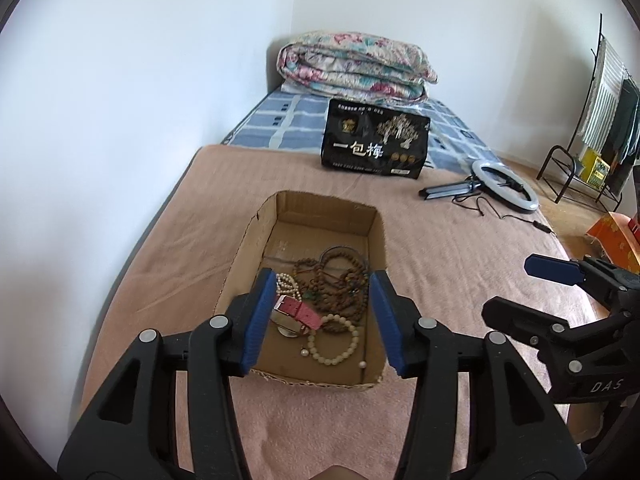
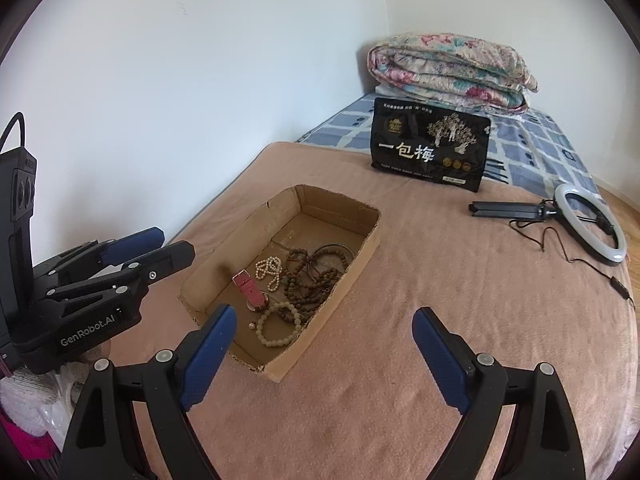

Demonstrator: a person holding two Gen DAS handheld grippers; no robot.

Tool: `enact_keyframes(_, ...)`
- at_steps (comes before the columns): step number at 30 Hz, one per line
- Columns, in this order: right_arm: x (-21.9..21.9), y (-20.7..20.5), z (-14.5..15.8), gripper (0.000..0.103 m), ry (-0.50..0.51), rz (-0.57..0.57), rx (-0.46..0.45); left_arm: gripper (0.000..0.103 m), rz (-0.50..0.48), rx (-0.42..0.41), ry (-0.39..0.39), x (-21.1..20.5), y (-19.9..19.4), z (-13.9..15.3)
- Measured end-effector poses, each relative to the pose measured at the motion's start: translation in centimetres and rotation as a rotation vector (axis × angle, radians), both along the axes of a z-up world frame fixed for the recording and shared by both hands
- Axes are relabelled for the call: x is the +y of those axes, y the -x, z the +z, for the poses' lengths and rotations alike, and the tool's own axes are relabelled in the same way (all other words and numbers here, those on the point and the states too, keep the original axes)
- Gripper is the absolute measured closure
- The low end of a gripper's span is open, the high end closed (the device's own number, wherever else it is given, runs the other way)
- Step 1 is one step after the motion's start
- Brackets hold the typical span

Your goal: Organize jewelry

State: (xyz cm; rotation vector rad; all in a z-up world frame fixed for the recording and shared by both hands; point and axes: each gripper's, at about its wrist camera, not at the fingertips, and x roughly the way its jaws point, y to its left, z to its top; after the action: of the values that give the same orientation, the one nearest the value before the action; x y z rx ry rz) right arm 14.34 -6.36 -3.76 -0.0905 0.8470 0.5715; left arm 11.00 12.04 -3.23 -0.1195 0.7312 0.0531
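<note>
An open cardboard box (image 1: 256,240) (image 2: 360,256) lies on the pink blanket. Inside are brown bead strands (image 1: 340,284) (image 2: 312,280), a white pearl string (image 1: 286,286) (image 2: 270,270), a pink-strapped watch (image 1: 300,314) (image 2: 250,286), a pale bead bracelet (image 1: 334,340) (image 2: 278,324) and loose pearls. My left gripper (image 1: 324,280) is open and empty, hovering over the box's near end. My right gripper (image 2: 324,318) is open and empty, above the box's near right corner; it shows at the right of the left wrist view (image 1: 560,276).
A black snack bag (image 1: 376,144) (image 2: 430,150) stands behind the box. A folded floral quilt (image 1: 356,66) (image 2: 450,70) lies at the far end. A ring light (image 1: 504,190) (image 2: 592,220) with cable lies on the right. A clothes rack (image 1: 600,120) stands beyond the bed.
</note>
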Motion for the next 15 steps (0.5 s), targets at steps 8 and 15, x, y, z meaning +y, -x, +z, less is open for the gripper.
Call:
enact_keyframes(8, -3.2, 2.0, 2.3, 0.011, -0.022, -0.044, -0.043, 0.042, 0.01, -0.054, -0.034, -1.7, 3.1, 2.6)
enact_keyframes(15, -5.6, 3.4, 3.2, 0.0, -0.032, -0.104, -0.092, 0.026, -0.003, -0.093, -0.059, -3.8, 5.9, 4.0)
